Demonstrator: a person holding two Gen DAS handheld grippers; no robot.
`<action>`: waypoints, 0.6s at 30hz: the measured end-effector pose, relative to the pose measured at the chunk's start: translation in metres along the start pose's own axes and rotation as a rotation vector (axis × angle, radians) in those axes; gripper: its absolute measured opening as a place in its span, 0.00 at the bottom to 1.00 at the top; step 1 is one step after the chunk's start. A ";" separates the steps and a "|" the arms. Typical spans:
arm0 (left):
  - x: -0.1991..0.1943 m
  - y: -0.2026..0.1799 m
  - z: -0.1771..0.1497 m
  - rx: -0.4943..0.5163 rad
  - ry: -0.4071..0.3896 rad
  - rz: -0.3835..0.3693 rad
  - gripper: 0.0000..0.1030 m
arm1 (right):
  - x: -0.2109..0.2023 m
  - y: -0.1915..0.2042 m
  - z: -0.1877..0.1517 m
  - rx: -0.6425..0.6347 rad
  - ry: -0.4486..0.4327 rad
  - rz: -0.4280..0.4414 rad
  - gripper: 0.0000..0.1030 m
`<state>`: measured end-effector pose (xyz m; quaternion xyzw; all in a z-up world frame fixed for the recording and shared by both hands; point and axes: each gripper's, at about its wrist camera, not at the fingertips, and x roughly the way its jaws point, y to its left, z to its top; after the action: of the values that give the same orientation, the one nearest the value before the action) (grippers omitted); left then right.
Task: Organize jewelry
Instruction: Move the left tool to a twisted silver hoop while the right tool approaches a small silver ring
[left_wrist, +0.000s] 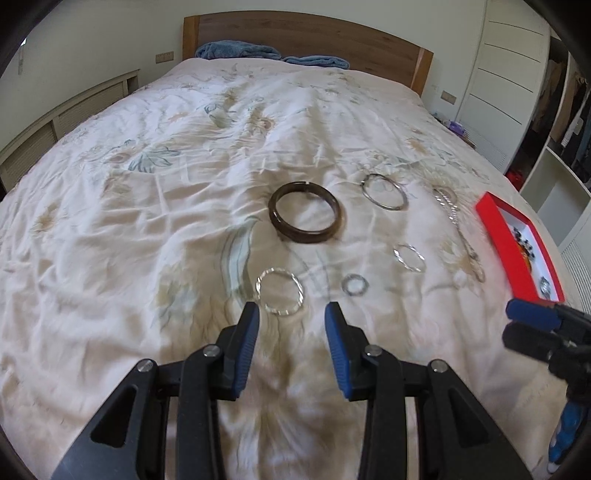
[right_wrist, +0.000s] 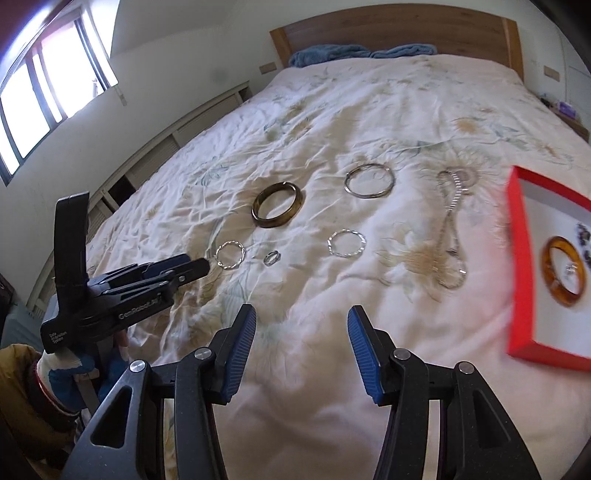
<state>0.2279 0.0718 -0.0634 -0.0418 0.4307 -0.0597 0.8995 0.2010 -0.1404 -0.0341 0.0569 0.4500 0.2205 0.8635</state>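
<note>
The left tongs (left_wrist: 291, 314) are being held released above the bed (left_wrist: 147, 184), nothing lying between the blue pads, a twisted silver bangle (left_wrist: 280, 291) resting just ahead of them. A small silver ring (left_wrist: 355, 285) is lying beside that bangle, and a dark brown bangle (left_wrist: 306, 213) is lying farther up the floral cover. Farther right, a plain silver bangle (right_wrist: 369, 181) and a second twisted bangle (right_wrist: 347, 242) are being seen apart from each other, with a silver chain (right_wrist: 452, 221) stretched beside them. The right tongs (right_wrist: 302, 321) are being held released and empty over bare cover. At the far right, an amber bangle (right_wrist: 564, 271) is sitting inside the red box (right_wrist: 519, 258).
</note>
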 end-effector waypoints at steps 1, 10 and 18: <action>0.007 0.002 0.002 -0.006 0.002 0.003 0.34 | 0.006 0.001 0.003 -0.005 0.002 0.004 0.50; 0.046 0.024 0.003 -0.063 0.041 0.019 0.34 | 0.054 0.005 0.021 -0.044 0.024 0.037 0.50; 0.062 0.026 -0.002 -0.046 0.064 0.065 0.25 | 0.086 0.013 0.031 -0.083 0.041 0.060 0.48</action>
<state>0.2668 0.0888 -0.1158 -0.0468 0.4617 -0.0217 0.8855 0.2643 -0.0890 -0.0766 0.0298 0.4563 0.2657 0.8487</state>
